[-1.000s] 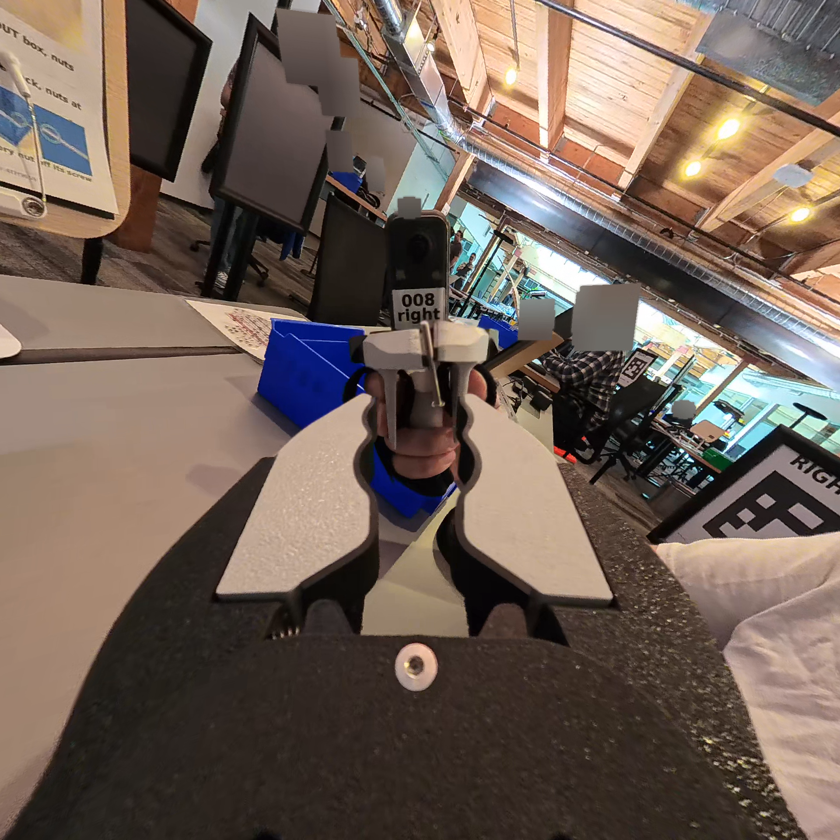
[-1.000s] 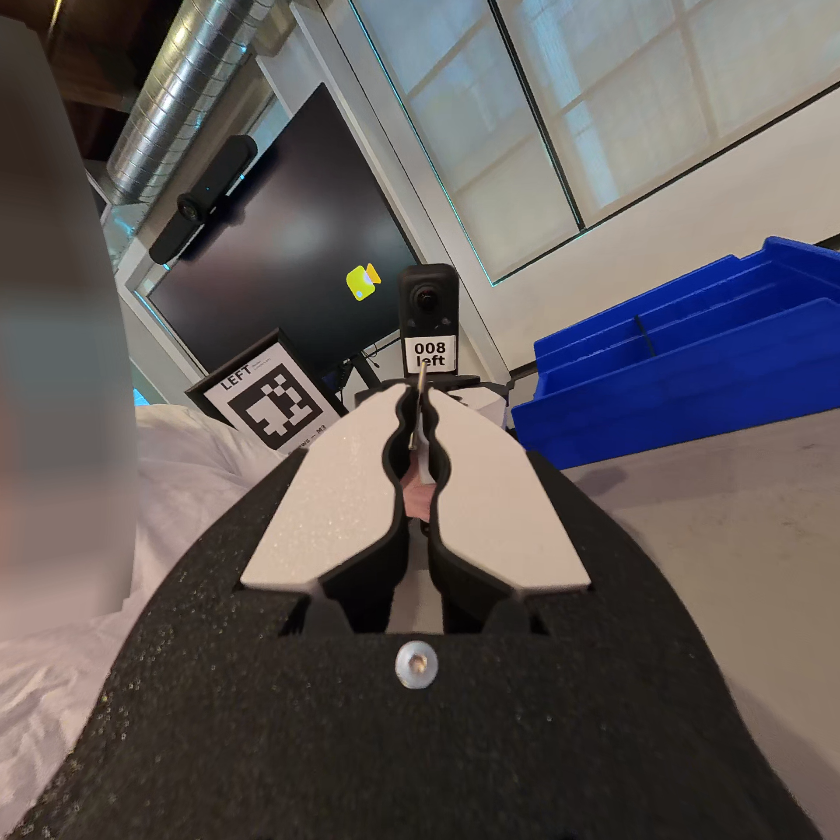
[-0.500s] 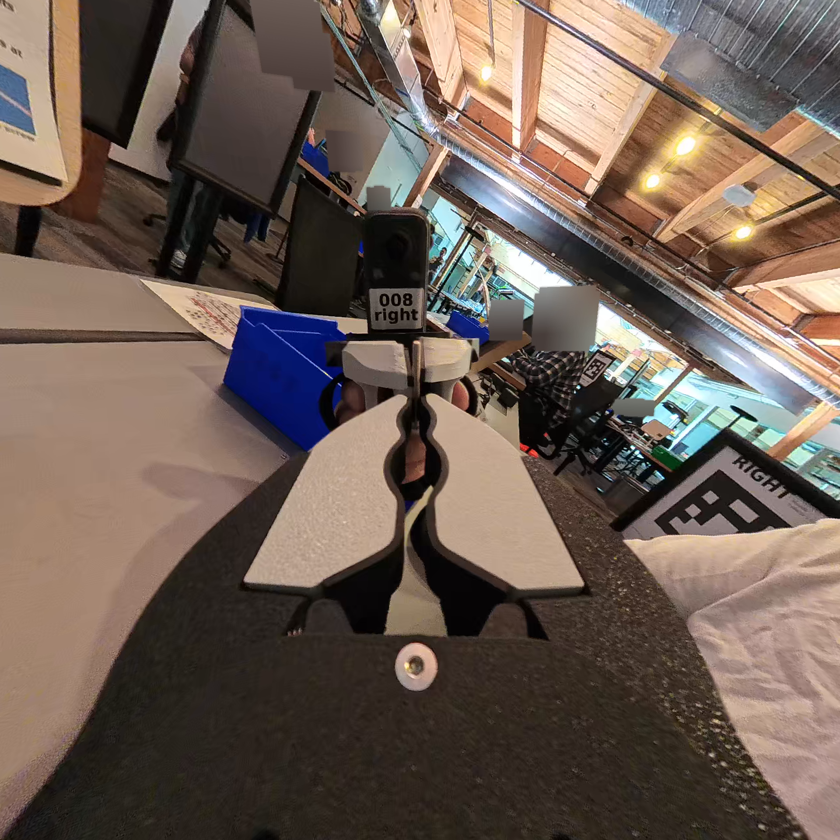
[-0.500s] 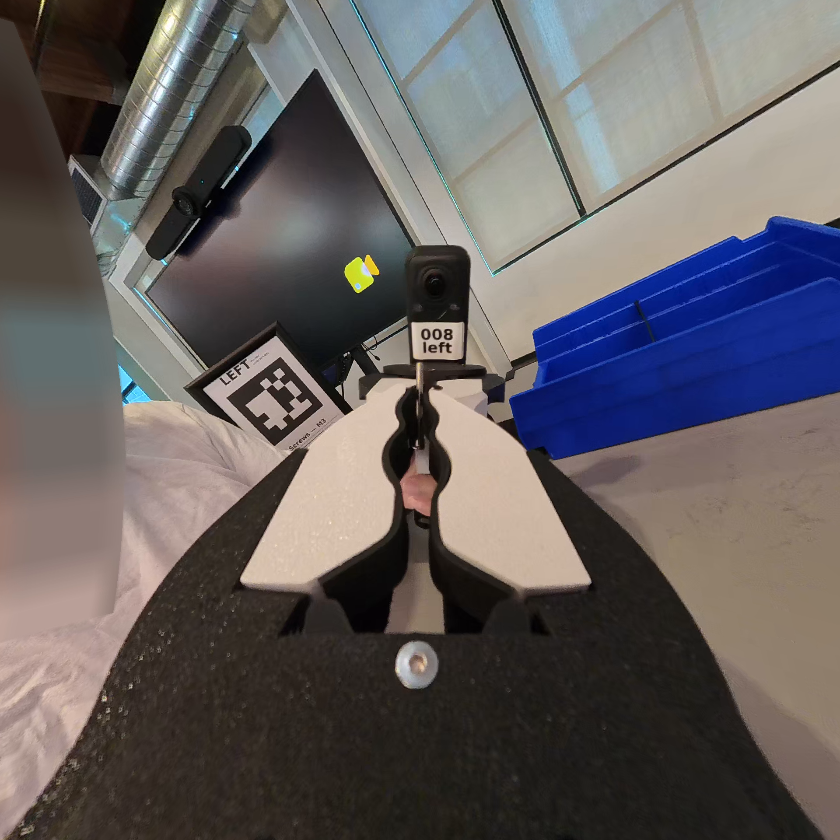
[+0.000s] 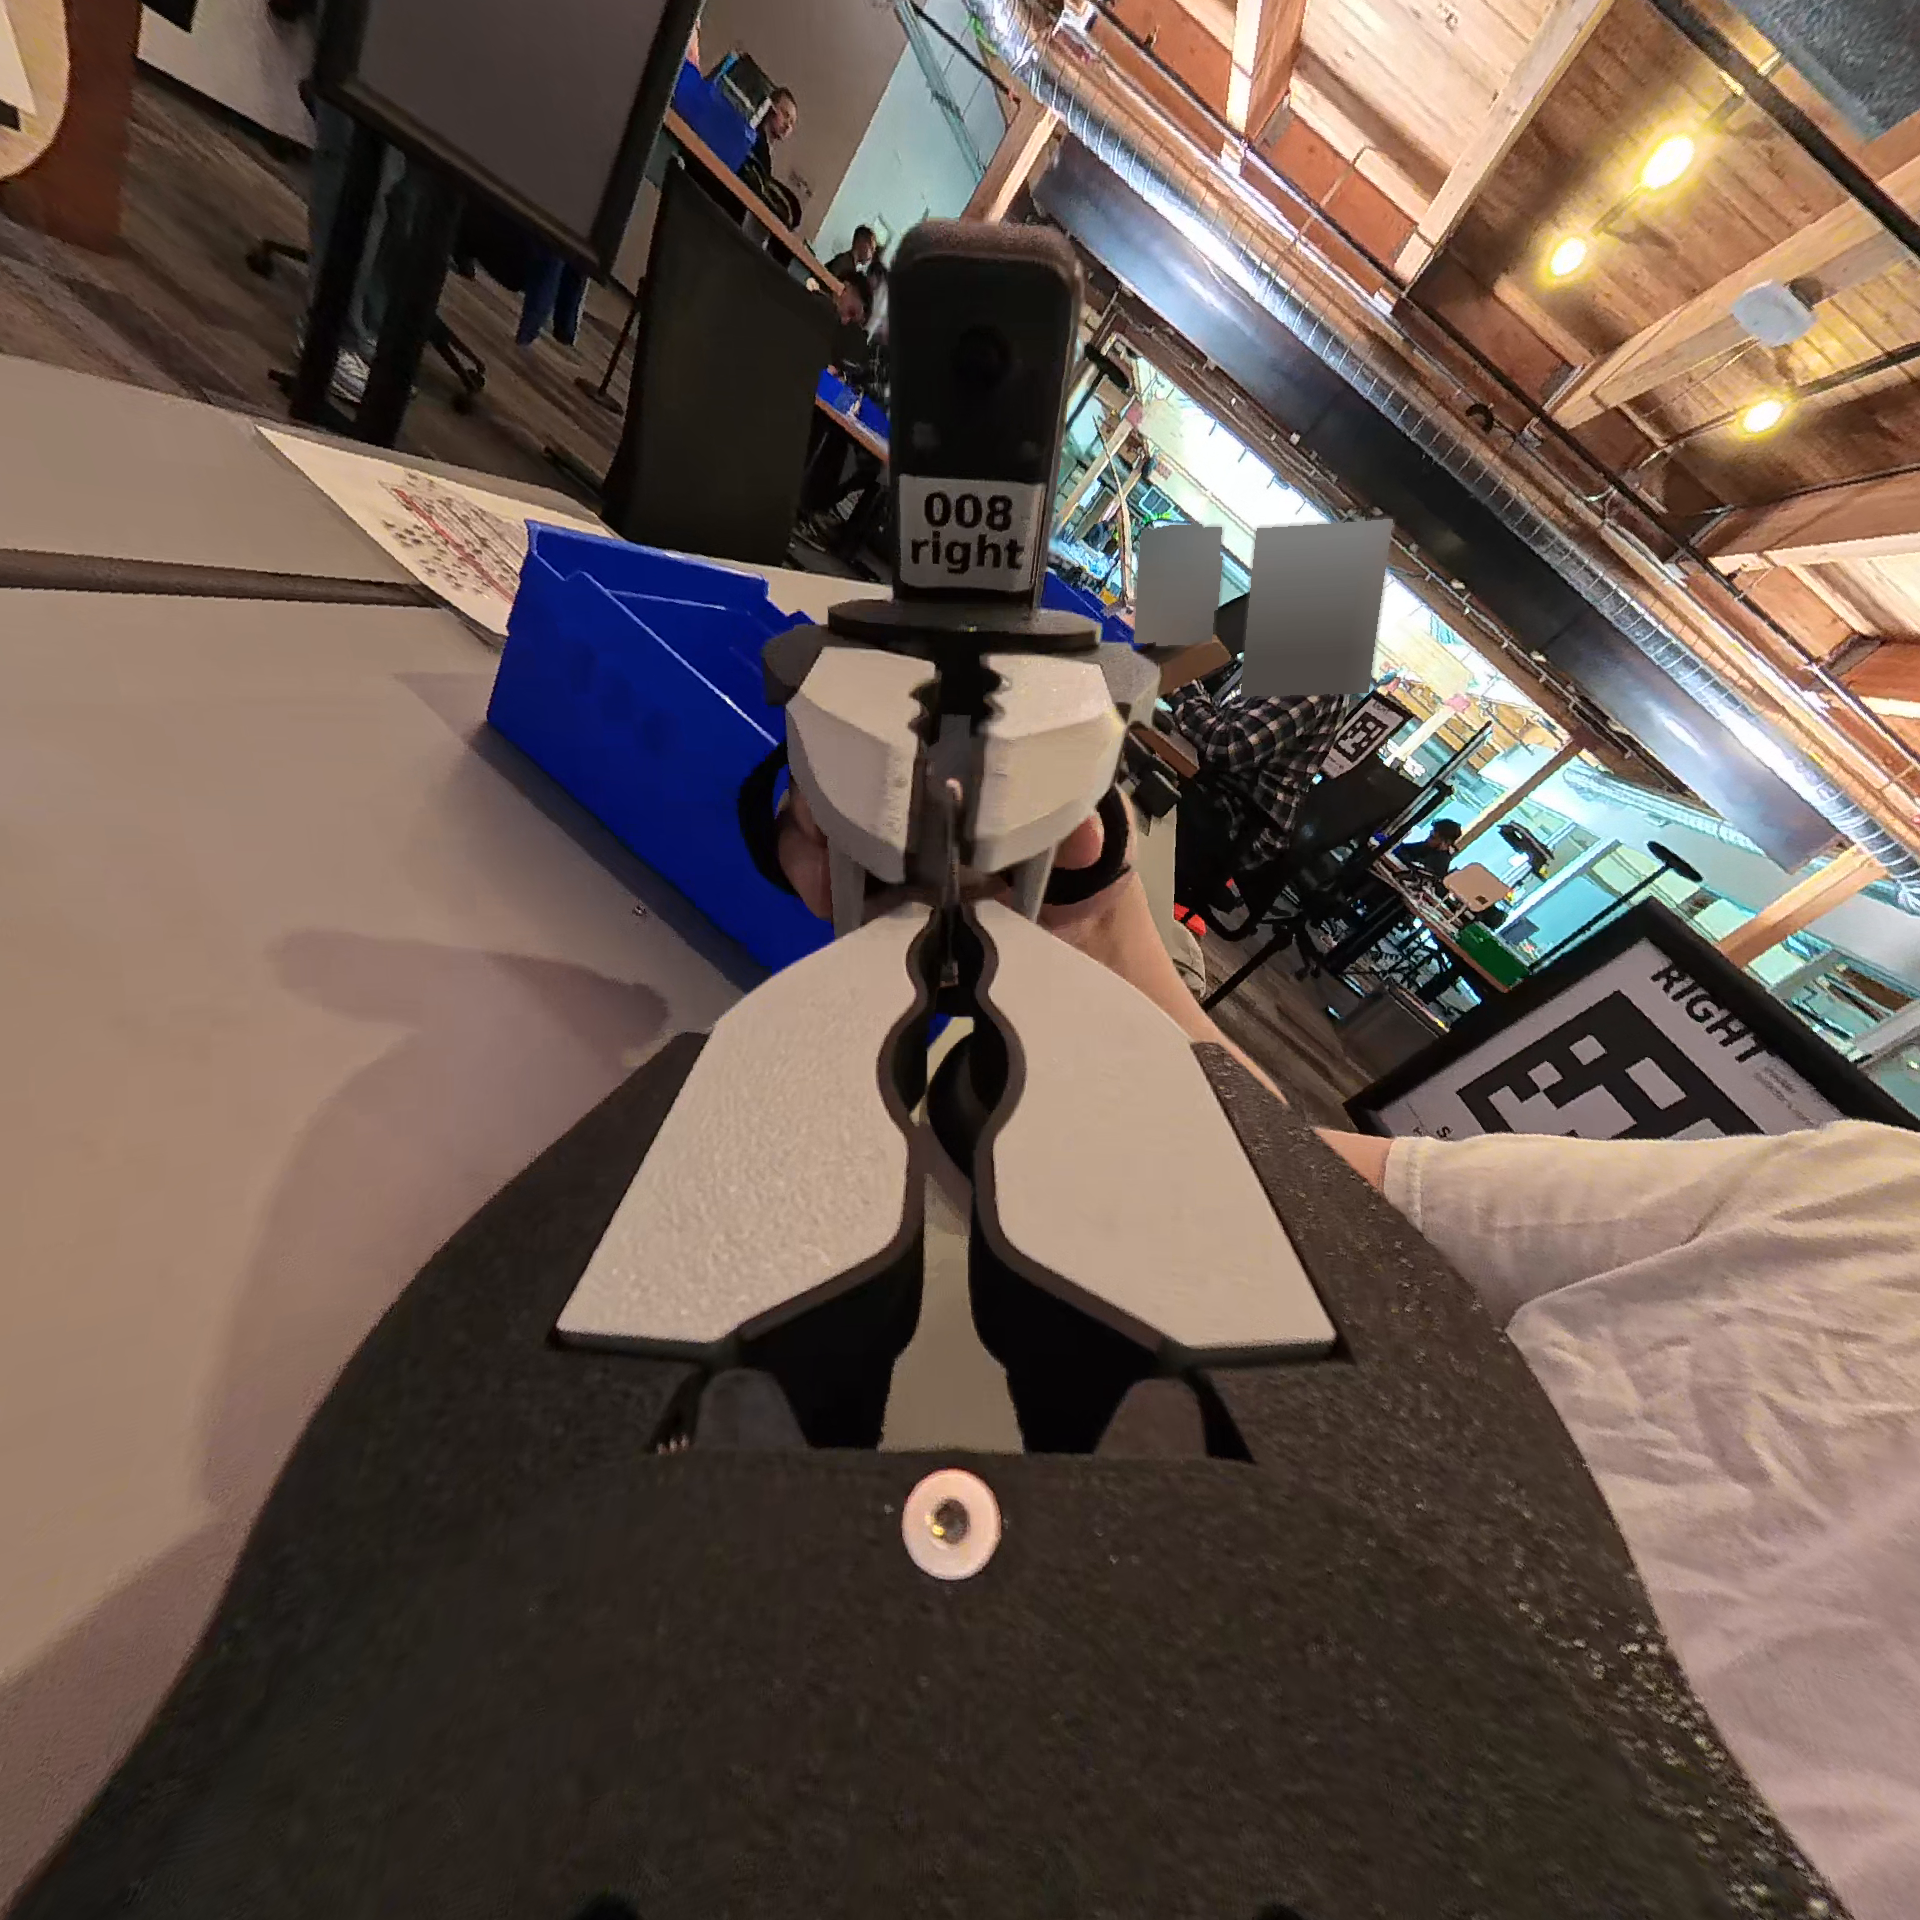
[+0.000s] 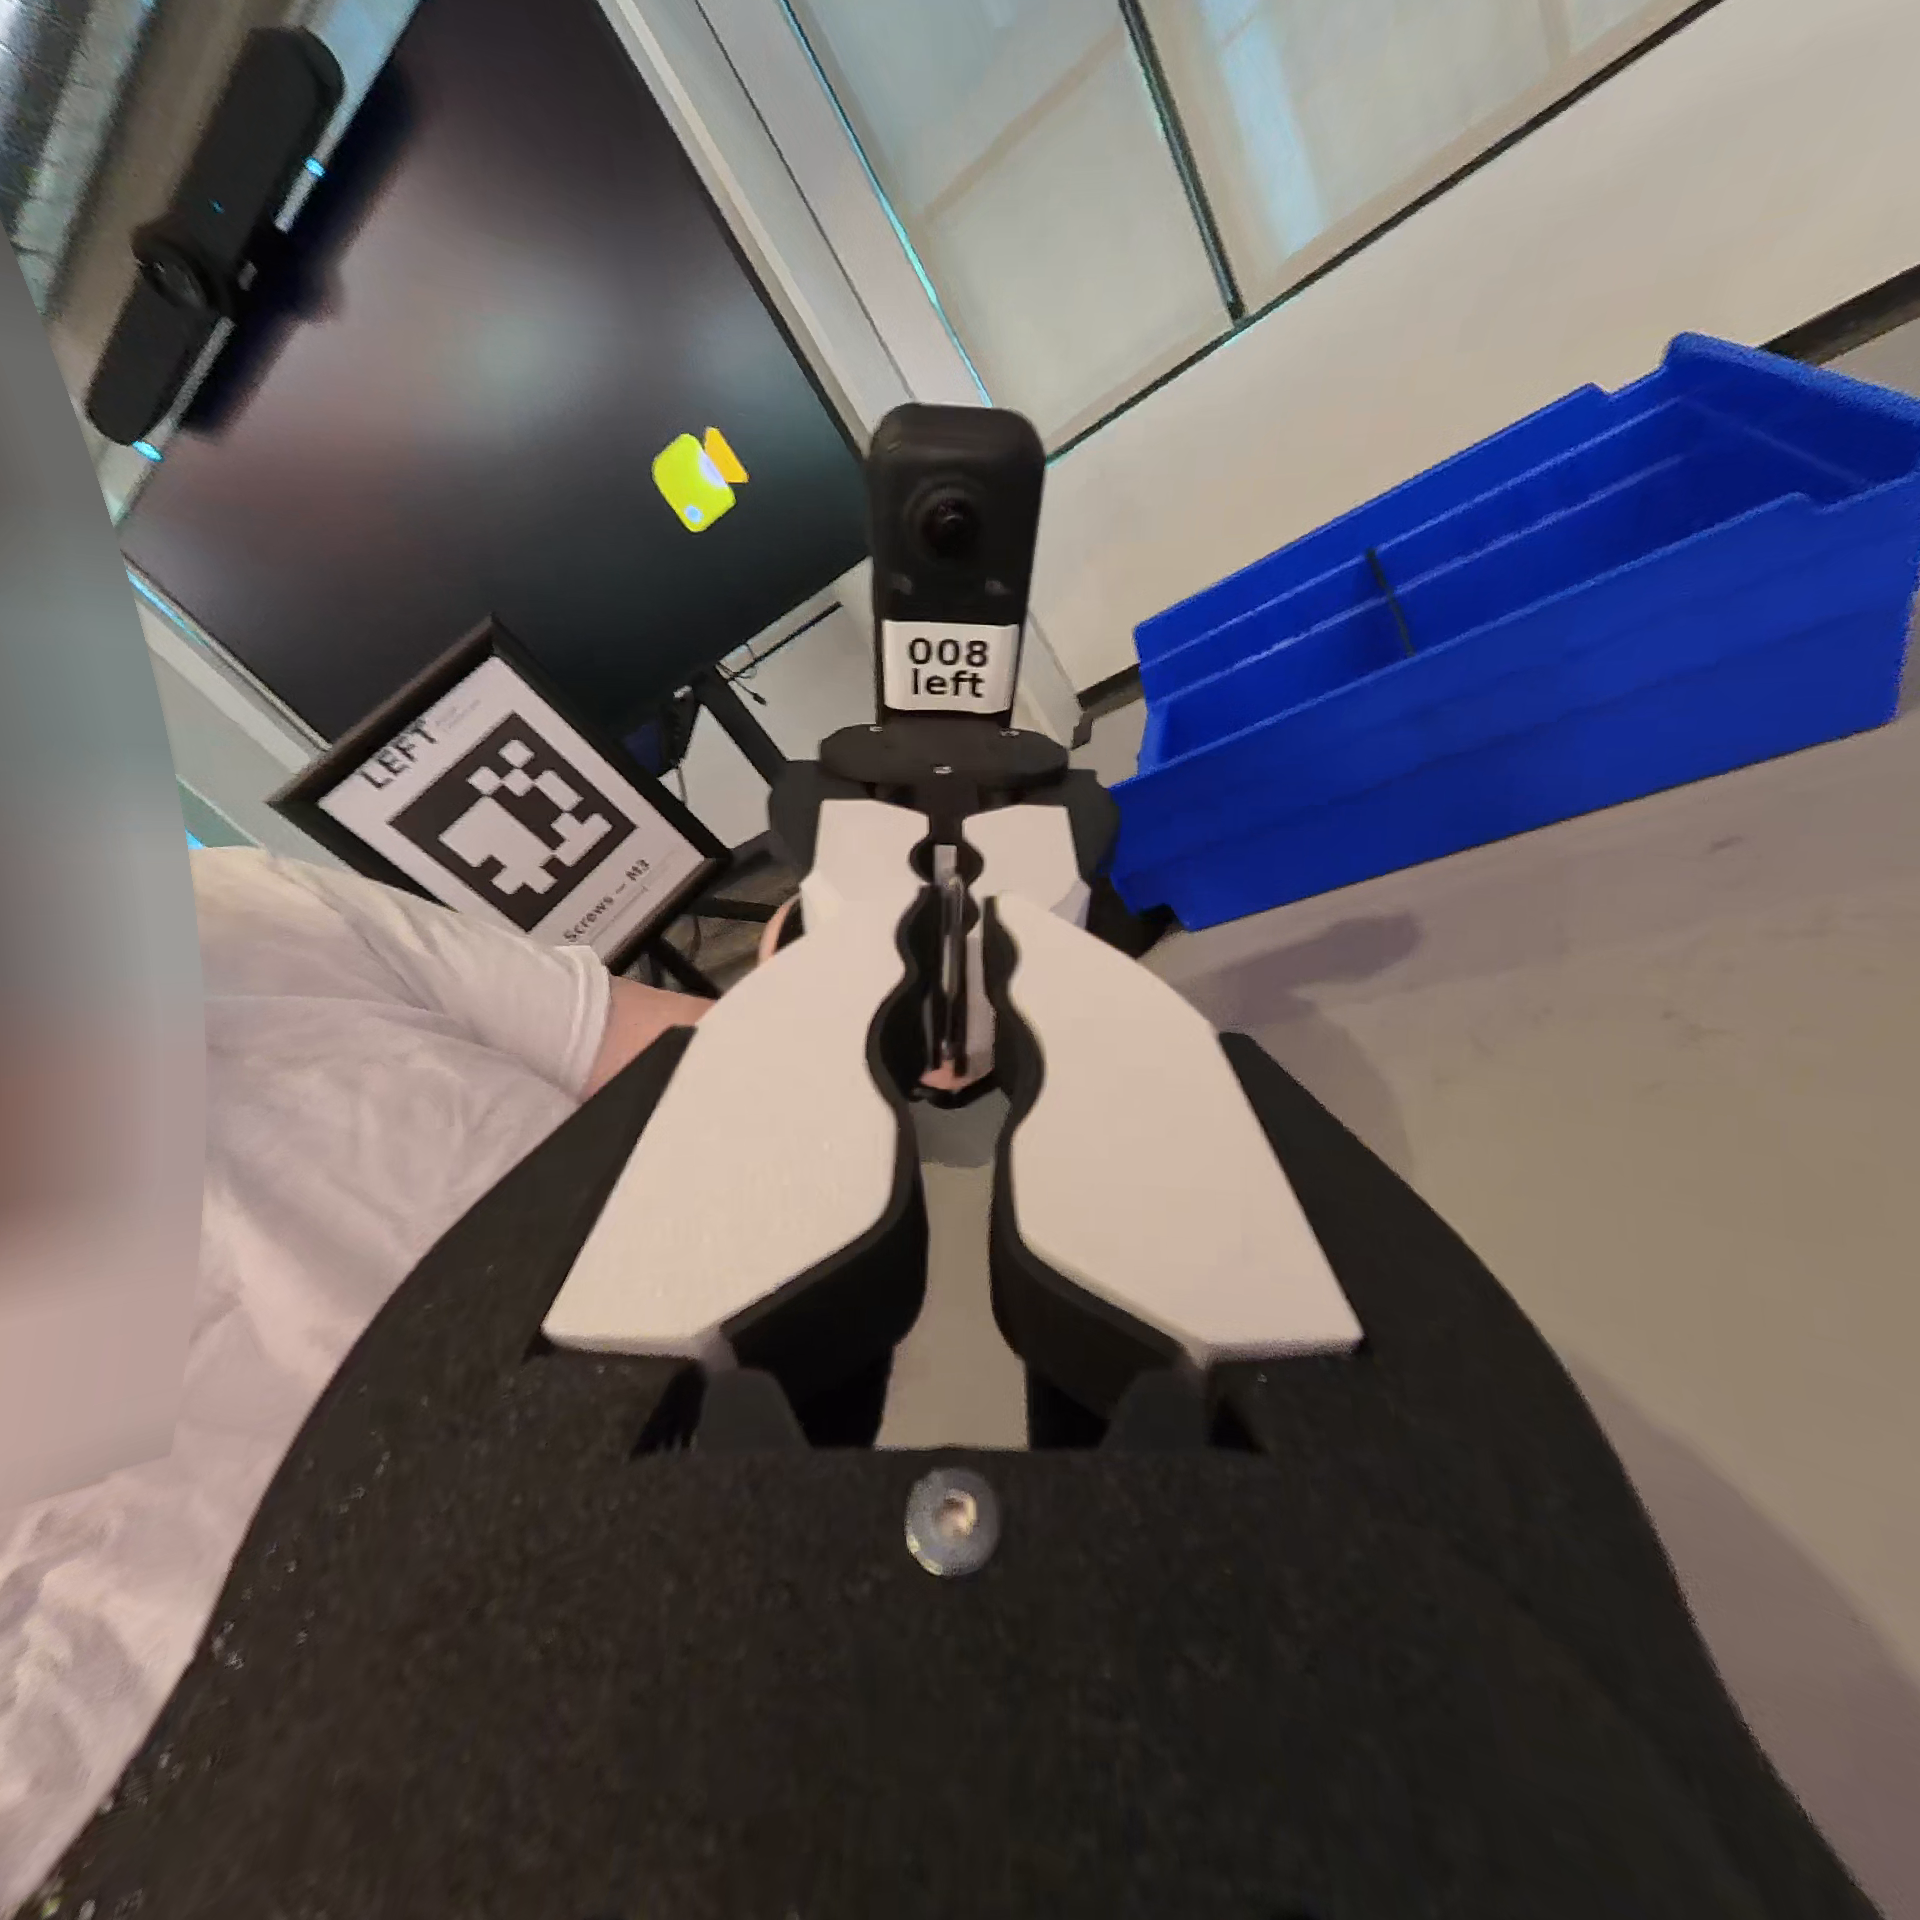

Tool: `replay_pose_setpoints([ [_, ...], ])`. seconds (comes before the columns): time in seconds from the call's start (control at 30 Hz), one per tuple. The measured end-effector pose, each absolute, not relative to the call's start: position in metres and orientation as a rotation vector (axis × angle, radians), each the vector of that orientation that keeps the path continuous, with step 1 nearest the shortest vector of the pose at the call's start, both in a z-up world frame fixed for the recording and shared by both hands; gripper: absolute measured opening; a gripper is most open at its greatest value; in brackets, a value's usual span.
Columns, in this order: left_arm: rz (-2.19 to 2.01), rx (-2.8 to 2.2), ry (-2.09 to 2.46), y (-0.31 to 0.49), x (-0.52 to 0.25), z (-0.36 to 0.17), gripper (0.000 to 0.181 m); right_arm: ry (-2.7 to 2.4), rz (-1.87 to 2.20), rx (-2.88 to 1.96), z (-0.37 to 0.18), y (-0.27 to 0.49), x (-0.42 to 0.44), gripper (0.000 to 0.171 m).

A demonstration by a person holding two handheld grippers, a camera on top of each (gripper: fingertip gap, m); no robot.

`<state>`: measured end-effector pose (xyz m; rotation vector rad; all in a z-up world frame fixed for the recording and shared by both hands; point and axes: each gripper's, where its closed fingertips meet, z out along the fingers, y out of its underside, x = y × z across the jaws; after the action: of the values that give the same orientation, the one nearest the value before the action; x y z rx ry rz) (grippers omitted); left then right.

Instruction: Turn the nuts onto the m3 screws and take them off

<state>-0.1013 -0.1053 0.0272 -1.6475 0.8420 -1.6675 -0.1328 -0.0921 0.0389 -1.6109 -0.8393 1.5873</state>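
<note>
My two grippers face each other tip to tip above the grey table (image 5: 260, 790). A thin metal m3 screw (image 5: 949, 831) spans the gap between them. In the left wrist view my left gripper (image 5: 948, 920) is shut on the screw's near end, and the right gripper (image 5: 948, 821) is shut on its far end. In the right wrist view my right gripper (image 6: 951, 914) is closed around the screw (image 6: 951, 940), with the left gripper (image 6: 940, 842) just beyond. Whether a nut sits on the screw is too small to tell.
A blue plastic bin (image 5: 623, 727) stands on the table behind the grippers; it also shows at the right in the right wrist view (image 6: 1507, 707). Framed marker signs (image 5: 1621, 1070) (image 6: 509, 821) stand off the table's edge. A white sleeve (image 5: 1714, 1403) is close by. Only a small space, under 4 cm, lies between the two pairs of fingers.
My left gripper was open a second ago and has closed on the screw held by the right gripper. Both grippers have drawn closer together.
</note>
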Motion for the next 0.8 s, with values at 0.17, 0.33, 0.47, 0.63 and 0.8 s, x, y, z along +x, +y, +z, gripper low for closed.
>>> replay_pose_setpoints([
  [0.17,-1.726,-1.691,0.801,-0.104,-0.101,0.025,0.002,-0.813,1.617,-1.644,0.037,-0.091,-0.132,0.002],
  [0.33,-1.771,-1.721,0.773,-0.098,-0.099,0.022,0.002,-0.699,1.7,-1.665,0.034,-0.084,-0.13,0.002],
  [0.47,-1.779,-1.732,0.787,-0.098,-0.098,0.02,0.002,-0.689,1.707,-1.669,0.033,-0.082,-0.128,0.002],
  [0.63,-1.782,-1.738,0.819,-0.099,-0.098,0.018,0.002,-0.709,1.691,-1.68,0.032,-0.083,-0.128,0.002],
  [0.8,-1.764,-1.735,0.878,-0.102,-0.099,0.017,0.001,-0.744,1.683,-1.673,0.032,-0.086,-0.131,0.002],
])
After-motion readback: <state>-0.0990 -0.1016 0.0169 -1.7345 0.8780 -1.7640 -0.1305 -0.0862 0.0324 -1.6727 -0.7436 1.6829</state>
